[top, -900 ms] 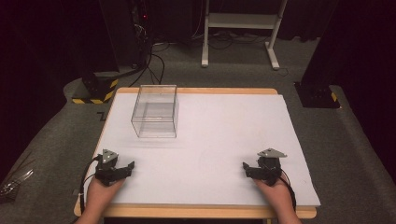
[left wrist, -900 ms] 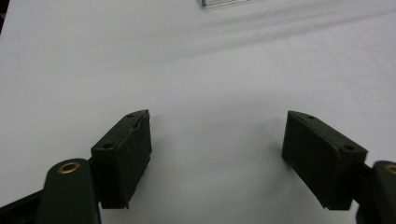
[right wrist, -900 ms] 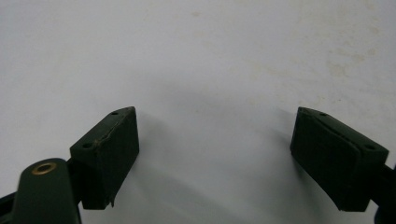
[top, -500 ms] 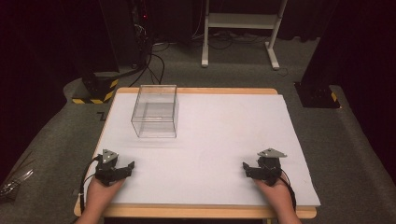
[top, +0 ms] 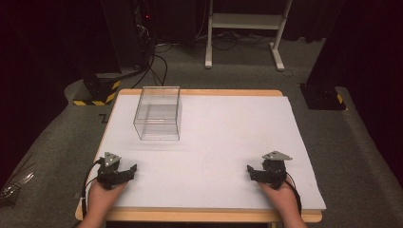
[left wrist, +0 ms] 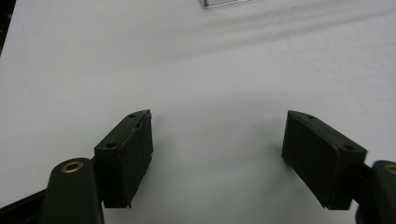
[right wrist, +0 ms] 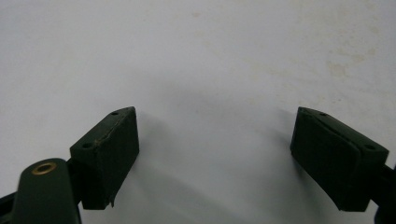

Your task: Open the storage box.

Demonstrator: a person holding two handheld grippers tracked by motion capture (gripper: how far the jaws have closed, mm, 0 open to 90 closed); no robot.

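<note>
Nothing has shifted across the three high views: both hands and the clear plastic box (top: pixel 158 113) lie just where they lay a moment ago, so the work looks not yet begun and no reach toward the box is under way.

At lower left of the high view, the left gripper (top: pixel 127 171) rests on the white table cover (top: pixel 223 137), its hand (top: pixel 105 197) coming in from the bottom edge with the jaws aimed toward the frame's middle. In the left gripper view its jaws stand apart with bare sheet between them, released.

The box sits left of centre in the upper half, upright, well apart from both grippers.

At lower right, the right gripper (top: pixel 253 172) mirrors the pose, jaws pointing inward, likewise spread and empty in the right gripper view.
</note>
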